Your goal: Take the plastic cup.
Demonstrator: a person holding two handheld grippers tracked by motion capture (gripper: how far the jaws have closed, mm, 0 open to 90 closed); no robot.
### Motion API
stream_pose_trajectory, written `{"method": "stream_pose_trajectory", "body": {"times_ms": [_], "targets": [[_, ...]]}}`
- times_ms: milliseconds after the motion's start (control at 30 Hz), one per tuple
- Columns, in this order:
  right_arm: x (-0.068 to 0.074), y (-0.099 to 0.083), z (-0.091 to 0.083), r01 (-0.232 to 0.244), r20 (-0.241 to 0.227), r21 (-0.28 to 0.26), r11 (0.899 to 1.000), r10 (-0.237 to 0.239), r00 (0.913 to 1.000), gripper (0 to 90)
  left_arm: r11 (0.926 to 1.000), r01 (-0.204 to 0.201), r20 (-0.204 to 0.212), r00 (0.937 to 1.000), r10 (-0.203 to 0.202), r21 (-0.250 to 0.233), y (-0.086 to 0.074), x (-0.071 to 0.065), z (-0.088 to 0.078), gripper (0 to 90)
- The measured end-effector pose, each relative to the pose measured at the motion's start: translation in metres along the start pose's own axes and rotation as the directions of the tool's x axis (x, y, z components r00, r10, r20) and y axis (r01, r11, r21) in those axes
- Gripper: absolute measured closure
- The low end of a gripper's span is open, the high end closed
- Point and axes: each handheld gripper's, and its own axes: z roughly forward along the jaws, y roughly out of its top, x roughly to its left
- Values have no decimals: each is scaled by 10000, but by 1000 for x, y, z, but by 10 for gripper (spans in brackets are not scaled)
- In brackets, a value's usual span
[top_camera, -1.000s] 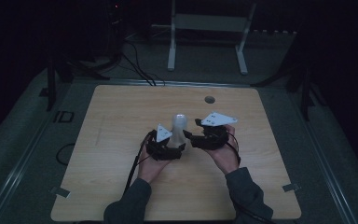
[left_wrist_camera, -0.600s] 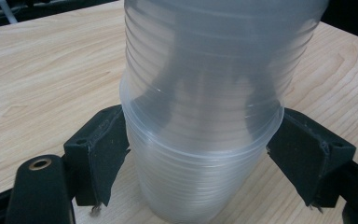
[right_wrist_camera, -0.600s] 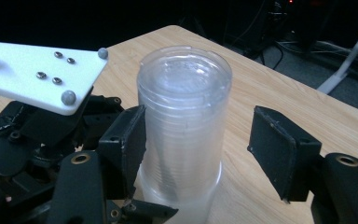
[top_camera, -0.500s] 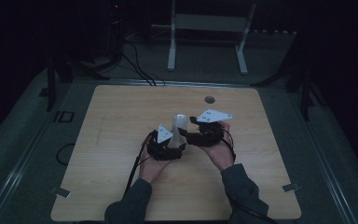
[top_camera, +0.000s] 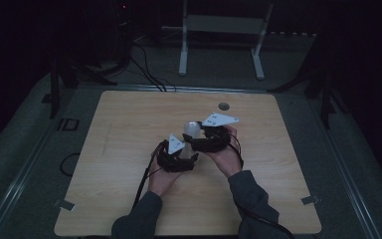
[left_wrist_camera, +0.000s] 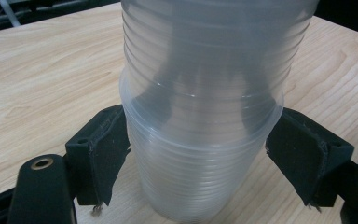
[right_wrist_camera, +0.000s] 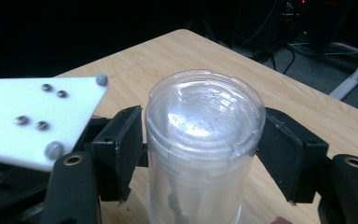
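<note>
A stack of clear ribbed plastic cups (top_camera: 192, 128) stands upside down on the wooden table (top_camera: 129, 124), near its middle. My left gripper (top_camera: 185, 149) comes at it from the near side. Its jaws have just been closing, and in the left gripper view the pads (left_wrist_camera: 109, 154) press on the lower cups (left_wrist_camera: 200, 140) at the rim of an upper cup; left gripper (left_wrist_camera: 200, 163). My right gripper (top_camera: 195, 137) reaches in from the right. Its jaws have just been opening and now flank the top cup (right_wrist_camera: 205, 121) loosely; right gripper (right_wrist_camera: 203, 144).
A small dark round thing (top_camera: 223, 106) lies near the table's far edge. A metal stand (top_camera: 219, 25) and cables (top_camera: 144, 69) sit on the floor beyond the table. The left gripper's white plate (right_wrist_camera: 32, 121) is close beside the right jaws.
The right hand and its gripper have slid a little to the left, closer over the cups. The left hand and the stack have stayed where they were.
</note>
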Motion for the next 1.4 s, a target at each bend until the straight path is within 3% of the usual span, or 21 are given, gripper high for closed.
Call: {"method": "stream_pose_trajectory", "body": {"times_ms": [167,667,1400], "targets": [[0,-1,3,-98,7,7,10000,98,10000,374,9999,71,-27,10000,-71,-158,1,0,2,201],[0,1,1,-164,28,6,9999,163,9999,381,9989,-64,-431,9991,44,-459,3,-5,8,203],[3,25,-17,-304,109,-961,9949,316,9994,395,9985,-44,-342,9994,25,-540,-1,-5,6,200]]}}
